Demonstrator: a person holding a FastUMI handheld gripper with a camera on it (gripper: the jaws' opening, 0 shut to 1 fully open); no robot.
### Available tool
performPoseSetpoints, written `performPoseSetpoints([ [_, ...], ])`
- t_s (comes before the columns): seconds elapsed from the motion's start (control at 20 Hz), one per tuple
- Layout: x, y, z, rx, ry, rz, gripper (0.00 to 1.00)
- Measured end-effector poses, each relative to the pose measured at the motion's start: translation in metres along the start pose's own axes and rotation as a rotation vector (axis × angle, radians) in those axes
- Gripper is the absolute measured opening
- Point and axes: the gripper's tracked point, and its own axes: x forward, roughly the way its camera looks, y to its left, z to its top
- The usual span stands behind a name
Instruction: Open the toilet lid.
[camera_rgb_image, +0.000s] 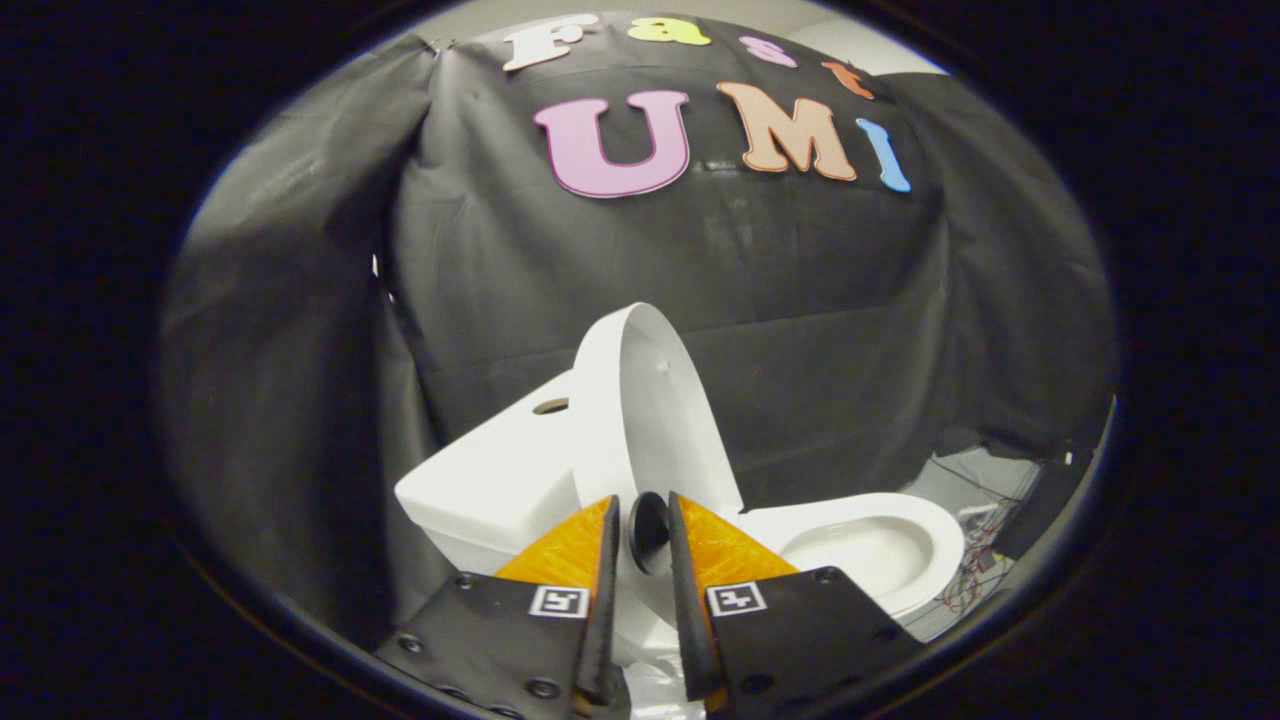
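A white toilet stands against the booth's cloth wall, with its tank to the left of my fingers and its open bowl to the right. The toilet lid is raised, standing nearly upright and edge-on just beyond the fingers, leaning back toward the tank. A small dark round knob on the lid's lower edge sits in the narrow gap between my two fingers. My gripper is shut on that knob, with white lid showing below it between the fingers.
A round hole marks the tank's top. Loose cables and small clutter lie on the floor beyond the bowl at the right, under the hanging cloth.
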Motion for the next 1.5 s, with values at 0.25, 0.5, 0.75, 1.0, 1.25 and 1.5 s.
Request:
performPoseSetpoints([
  [0.25, -0.010, -0.010, -0.001, 0.022, 0.005, 0.031, 0.78],
  [0.5, -0.018, -0.022, -0.002, 0.008, -0.007, 0.045, 0.99],
  [0.75, -0.020, -0.032, -0.009, 0.021, 0.008, 0.053, 0.99],
  [1.0, -0.024, -0.038, -0.015, 0.008, 0.011, 0.064, 0.99],
  [1.25, -0.027, -0.038, -0.023, -0.054, 0.033, 0.096, 0.99],
  [1.5, -0.032, -0.061, -0.037, -0.083, 0.072, 0.090, 0.99],
])
